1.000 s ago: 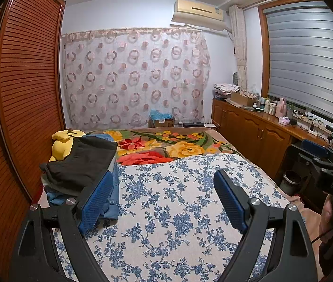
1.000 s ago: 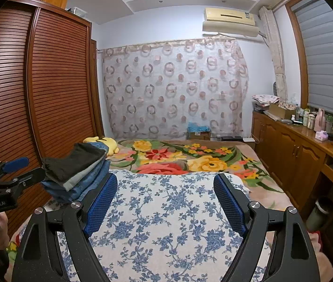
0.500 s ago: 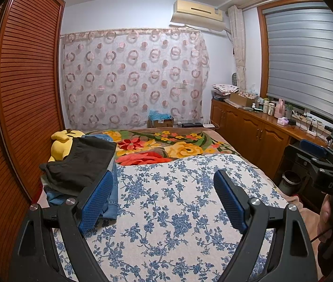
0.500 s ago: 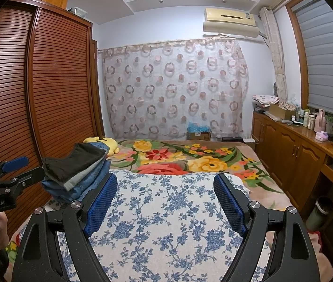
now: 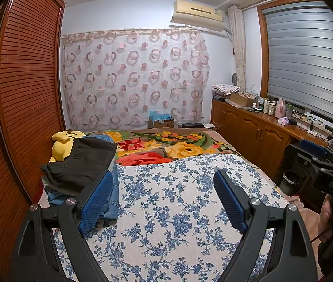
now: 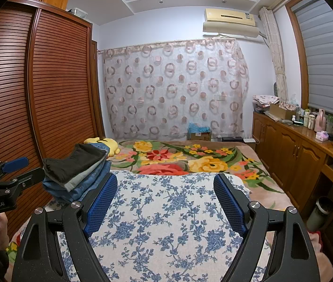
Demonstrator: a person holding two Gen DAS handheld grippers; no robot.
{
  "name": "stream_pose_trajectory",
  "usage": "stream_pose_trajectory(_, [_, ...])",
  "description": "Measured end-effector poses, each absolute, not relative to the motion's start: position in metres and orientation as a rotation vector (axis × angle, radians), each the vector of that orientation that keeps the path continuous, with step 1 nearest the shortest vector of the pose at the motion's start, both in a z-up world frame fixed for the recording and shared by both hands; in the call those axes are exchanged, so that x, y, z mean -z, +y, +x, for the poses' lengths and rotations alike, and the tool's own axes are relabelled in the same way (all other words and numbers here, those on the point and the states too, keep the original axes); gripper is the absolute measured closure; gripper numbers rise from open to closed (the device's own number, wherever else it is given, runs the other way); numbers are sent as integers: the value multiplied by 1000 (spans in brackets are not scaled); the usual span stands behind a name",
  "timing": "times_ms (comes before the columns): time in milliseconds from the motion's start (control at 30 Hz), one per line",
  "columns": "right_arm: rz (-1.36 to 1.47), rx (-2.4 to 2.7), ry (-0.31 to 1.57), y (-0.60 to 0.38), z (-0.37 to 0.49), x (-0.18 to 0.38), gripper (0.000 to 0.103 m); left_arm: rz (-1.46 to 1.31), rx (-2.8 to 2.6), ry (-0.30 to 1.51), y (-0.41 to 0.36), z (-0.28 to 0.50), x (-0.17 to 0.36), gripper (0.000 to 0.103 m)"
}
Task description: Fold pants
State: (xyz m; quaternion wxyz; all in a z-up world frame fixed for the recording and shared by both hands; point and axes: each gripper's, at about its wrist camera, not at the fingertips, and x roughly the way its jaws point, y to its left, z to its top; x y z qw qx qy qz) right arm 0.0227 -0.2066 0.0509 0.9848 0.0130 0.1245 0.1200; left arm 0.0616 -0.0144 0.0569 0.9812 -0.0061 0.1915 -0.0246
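- Several pairs of pants (image 5: pixel 82 166) sit folded in one stack at the left of the frame in the left wrist view, a black pair on top, grey and blue denim beneath, as the right wrist view shows it (image 6: pixel 77 174).
- The stack rests on the bed (image 5: pixel 178 202), on the left edge of the blue-flowered cover, with a yellow plush toy (image 5: pixel 60 143) just behind it and the wardrobe (image 5: pixel 25 98) close beside.
- The left gripper (image 5: pixel 164 199) hangs over the flowered cover, jaws wide apart, nothing between them; its left pad sits in front of the stack in the picture, and I cannot tell whether it touches.
- The right gripper (image 6: pixel 166 199) is the same story: jaws spread, empty, pointed along the bed, the stack at the left of its frame.
- Each tool shows at the edge of the other's view, held low at the near end of the bed.
- No loose or unfolded pants anywhere on the cover or the bright flowered blanket (image 6: pixel 190 159) beyond it.
- My read: the folding looks done or between rounds, with every garment in sight already stacked.
- What is left, if anything, would be a fresh pair from out of frame; nothing here shows one.
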Motion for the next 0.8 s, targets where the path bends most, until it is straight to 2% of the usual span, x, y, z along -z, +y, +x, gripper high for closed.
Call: stream_pose_trajectory(800, [24, -240, 248, -206, 22, -50, 17, -12, 48, 386, -11, 58, -60, 15])
